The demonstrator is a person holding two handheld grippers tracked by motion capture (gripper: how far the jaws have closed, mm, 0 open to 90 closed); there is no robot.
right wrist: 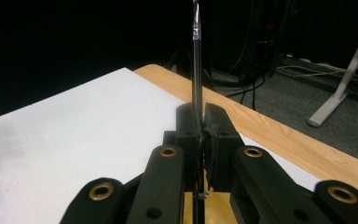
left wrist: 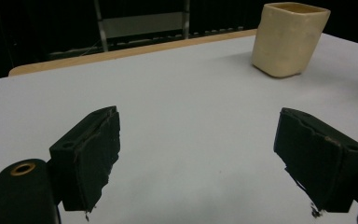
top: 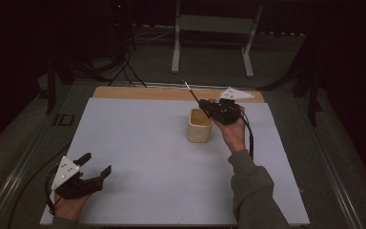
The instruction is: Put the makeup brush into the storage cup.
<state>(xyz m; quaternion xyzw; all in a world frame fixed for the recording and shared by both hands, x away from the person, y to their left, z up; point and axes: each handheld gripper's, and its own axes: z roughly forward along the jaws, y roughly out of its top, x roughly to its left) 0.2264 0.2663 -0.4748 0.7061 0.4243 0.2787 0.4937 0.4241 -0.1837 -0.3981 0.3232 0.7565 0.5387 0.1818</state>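
A cream square cup [top: 200, 125] stands upright on the white mat, right of centre; in the left gripper view the cup [left wrist: 289, 39] sits far ahead at the upper right. My right gripper [top: 204, 106] hovers at the cup's far right rim, shut on a thin dark pen [top: 190, 90] that points up and away to the left. In the right gripper view the pen [right wrist: 196, 60] rises straight from the shut jaws [right wrist: 201, 122], with the cup's yellow inside [right wrist: 214, 205] just below. My left gripper [top: 97, 163] rests near the mat's front left corner, open and empty [left wrist: 198, 154].
The white mat [top: 147, 167] covers most of a wooden table [top: 147, 93]. Beyond the table are a white metal stand [top: 209, 24] and dark cables [top: 124, 67] on the floor. A cable trails from the right gripper along the person's sleeve [top: 252, 191].
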